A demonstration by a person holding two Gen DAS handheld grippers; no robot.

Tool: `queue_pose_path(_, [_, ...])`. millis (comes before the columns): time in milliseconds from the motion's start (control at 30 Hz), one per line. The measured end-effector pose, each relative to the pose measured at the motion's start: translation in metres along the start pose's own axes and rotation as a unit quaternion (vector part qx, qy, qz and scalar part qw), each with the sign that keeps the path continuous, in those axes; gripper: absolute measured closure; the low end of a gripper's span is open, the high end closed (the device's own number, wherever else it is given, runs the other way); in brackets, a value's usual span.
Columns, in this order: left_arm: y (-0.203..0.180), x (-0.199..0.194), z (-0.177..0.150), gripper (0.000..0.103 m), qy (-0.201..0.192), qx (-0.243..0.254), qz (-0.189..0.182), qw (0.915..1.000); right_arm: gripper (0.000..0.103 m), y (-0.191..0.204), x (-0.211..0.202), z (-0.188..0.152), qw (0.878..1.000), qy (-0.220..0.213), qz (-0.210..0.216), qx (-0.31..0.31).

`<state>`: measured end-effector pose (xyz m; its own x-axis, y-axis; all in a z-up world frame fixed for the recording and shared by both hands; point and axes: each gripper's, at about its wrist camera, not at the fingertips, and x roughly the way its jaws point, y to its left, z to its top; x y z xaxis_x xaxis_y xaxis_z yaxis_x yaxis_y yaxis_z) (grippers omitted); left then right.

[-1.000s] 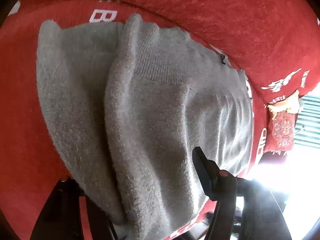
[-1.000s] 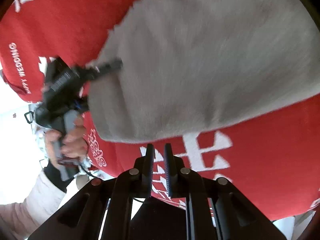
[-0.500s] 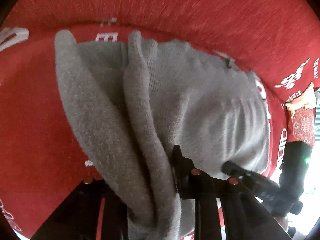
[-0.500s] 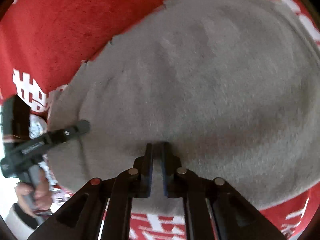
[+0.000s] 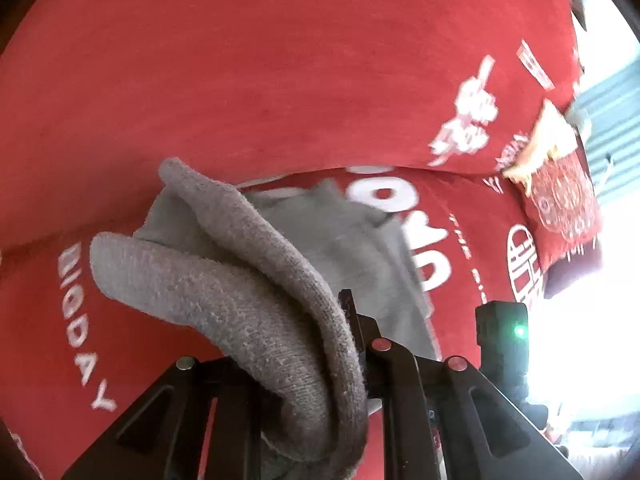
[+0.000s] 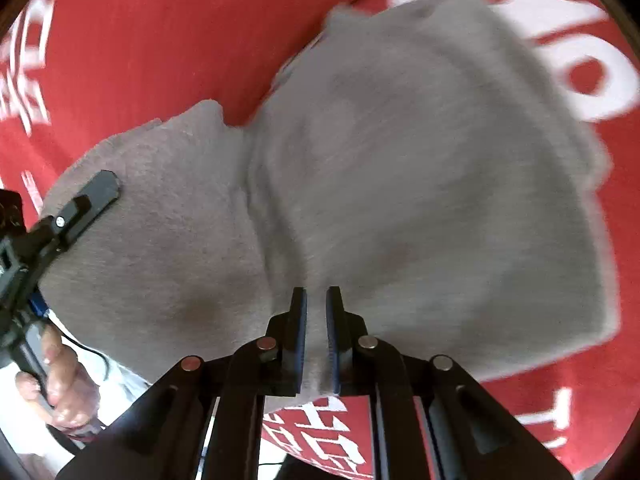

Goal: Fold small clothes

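- Left wrist view: grey knit garment (image 5: 256, 280) rises in a thick rolled fold from the red printed cloth (image 5: 280, 80) up into the left gripper (image 5: 320, 344). The rest of the garment lies flatter behind, on the cloth, partly over white lettering.
- This view alone shows the ridge in the red cloth, a small red and gold tag or pouch (image 5: 560, 192) at the right edge, and bright window glare beyond it. A black device with a green light (image 5: 516, 330) stands at lower right; I take it for part of the other gripper, but cannot be sure.
- Right wrist view: the garment (image 6: 420, 200) seen from the other side as a broad grey sheet, blurred, with a crease running down toward the right gripper (image 6: 316, 332). This view alone shows the person's hand (image 6: 60, 376) on the left gripper's handle, and one black finger (image 6: 90, 200) of the left gripper lying on the garment's left corner.
- Left gripper: jaws have just been closing; only the right-side finger shows, the bunched fold filling the space and hiding the other. It grips the garment.
- Right gripper: jaws nearly together, a narrow band of grey fabric pinched between the pads at the garment's near edge.
- The garment is held at two points above the red cloth.
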<state>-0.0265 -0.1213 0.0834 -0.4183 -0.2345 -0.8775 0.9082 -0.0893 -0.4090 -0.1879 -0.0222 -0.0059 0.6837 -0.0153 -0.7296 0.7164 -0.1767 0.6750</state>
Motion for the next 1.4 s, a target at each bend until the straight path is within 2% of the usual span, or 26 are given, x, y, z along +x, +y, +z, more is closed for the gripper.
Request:
queue_pose_path(100, [-0.045, 0.035, 0.011, 0.085, 0.019, 0.03, -0.001, 0.9994, 0.092, -0.032, -0.026, 0.007, 0.998, -0.021, 0.029, 0.046])
queue_pose_path(200, [-0.077, 0.079, 0.011, 0.083, 0.046, 0.061, 0.029, 0.9966, 0.088, -0.067, -0.039, 0.009, 0.995, -0.027, 0.045, 0.086])
queue_pose_path(233, [-0.084, 0.093, 0.01, 0.077, 0.056, 0.071, 0.04, 0.9951, 0.088, -0.077, -0.04, 0.009, 0.994, -0.026, 0.051, 0.098])
queue_pose_path(300, [-0.094, 0.114, 0.004, 0.073, 0.069, 0.082, 0.054, 0.9928, 0.088, -0.092, -0.037, 0.007, 0.99, -0.025, 0.064, 0.121])
queue_pose_path(400, [-0.108, 0.118, -0.002, 0.073, 0.068, 0.096, 0.06, 0.9913, 0.088, -0.104, -0.031, 0.004, 0.986, -0.024, 0.086, 0.141])
queue_pose_path(533, [-0.131, 0.102, -0.009, 0.073, 0.056, 0.144, 0.036, 0.9873, 0.088, -0.112, -0.033, 0.006, 0.984, -0.022, 0.096, 0.145])
queue_pose_path(567, [-0.134, 0.097, -0.01, 0.07, 0.055, 0.151, 0.029, 0.9865, 0.088, -0.112, -0.033, 0.007, 0.984, -0.023, 0.099, 0.148])
queue_pose_path(600, [-0.137, 0.088, -0.011, 0.052, 0.047, 0.154, 0.019, 0.9868, 0.088, -0.115, -0.037, 0.008, 0.983, -0.026, 0.103, 0.153])
queue_pose_path(633, [-0.135, 0.078, -0.012, 0.029, 0.031, 0.149, 0.015, 0.9883, 0.088, -0.117, -0.04, 0.01, 0.981, -0.031, 0.108, 0.158])
queue_pose_path(667, [-0.13, 0.067, -0.01, 0.023, 0.011, 0.14, 0.015, 0.99, 0.088, -0.119, -0.043, 0.011, 0.979, -0.038, 0.118, 0.163])
queue_pose_path(700, [-0.123, 0.052, -0.01, 0.022, -0.017, 0.126, 0.014, 0.9918, 0.082, -0.122, -0.048, 0.013, 0.975, -0.05, 0.132, 0.171])
queue_pose_path(733, [-0.115, 0.044, -0.01, 0.022, -0.025, 0.116, 0.017, 0.9928, 0.069, -0.125, -0.052, 0.016, 0.972, -0.059, 0.14, 0.179])
queue_pose_path(767, [-0.105, 0.038, -0.01, 0.022, -0.029, 0.103, 0.024, 0.9939, 0.065, -0.129, -0.055, 0.018, 0.968, -0.067, 0.152, 0.187])
queue_pose_path(833, [-0.077, 0.027, -0.011, 0.022, -0.038, 0.066, 0.059, 0.9953, 0.05, -0.135, -0.059, 0.024, 0.958, -0.076, 0.188, 0.204])
queue_pose_path(967, [-0.016, 0.027, -0.021, 0.022, -0.023, -0.012, 0.125, 0.9918, 0.048, -0.149, -0.067, 0.042, 0.938, -0.083, 0.246, 0.23])
queue_pose_path(1000, [-0.004, 0.03, -0.025, 0.022, -0.019, -0.028, 0.137, 0.9899, 0.043, -0.152, -0.067, 0.047, 0.931, -0.084, 0.264, 0.236])
queue_pose_path(1033, [0.005, 0.031, -0.03, 0.022, -0.016, -0.04, 0.145, 0.9884, 0.034, -0.153, -0.065, 0.049, 0.926, -0.083, 0.28, 0.238])
queue_pose_path(1100, [0.025, 0.035, -0.038, 0.022, -0.012, -0.065, 0.16, 0.9849, 0.031, -0.152, -0.065, 0.055, 0.921, -0.076, 0.3, 0.237])
queue_pose_path(1167, [0.036, 0.038, -0.045, 0.022, -0.008, -0.078, 0.165, 0.9832, 0.031, -0.147, -0.063, 0.063, 0.927, -0.062, 0.292, 0.228])
queue_pose_path(1200, [0.041, 0.04, -0.05, 0.022, -0.003, -0.084, 0.168, 0.9822, 0.031, -0.141, -0.061, 0.07, 0.939, -0.05, 0.265, 0.213])
queue_pose_path(1267, [0.044, 0.045, -0.054, 0.022, 0.004, -0.086, 0.171, 0.9815, 0.039, -0.114, -0.051, 0.088, 0.96, -0.035, 0.216, 0.177])
queue_pose_path(1300, [0.043, 0.047, -0.056, 0.022, 0.007, -0.083, 0.174, 0.9812, 0.069, -0.103, -0.051, 0.094, 0.973, -0.027, 0.176, 0.148])
queue_pose_path(1333, [0.041, 0.048, -0.057, 0.022, 0.008, -0.081, 0.175, 0.9812, 0.085, -0.091, -0.052, 0.098, 0.984, -0.02, 0.132, 0.117])
queue_pose_path(1367, [0.04, 0.048, -0.058, 0.022, 0.009, -0.078, 0.175, 0.9813, 0.085, -0.08, -0.055, 0.101, 0.991, -0.022, 0.1, 0.088])
queue_pose_path(1400, [0.037, 0.046, -0.058, 0.022, 0.007, -0.075, 0.172, 0.9821, 0.085, -0.066, -0.063, 0.101, 0.994, -0.032, 0.088, 0.054])
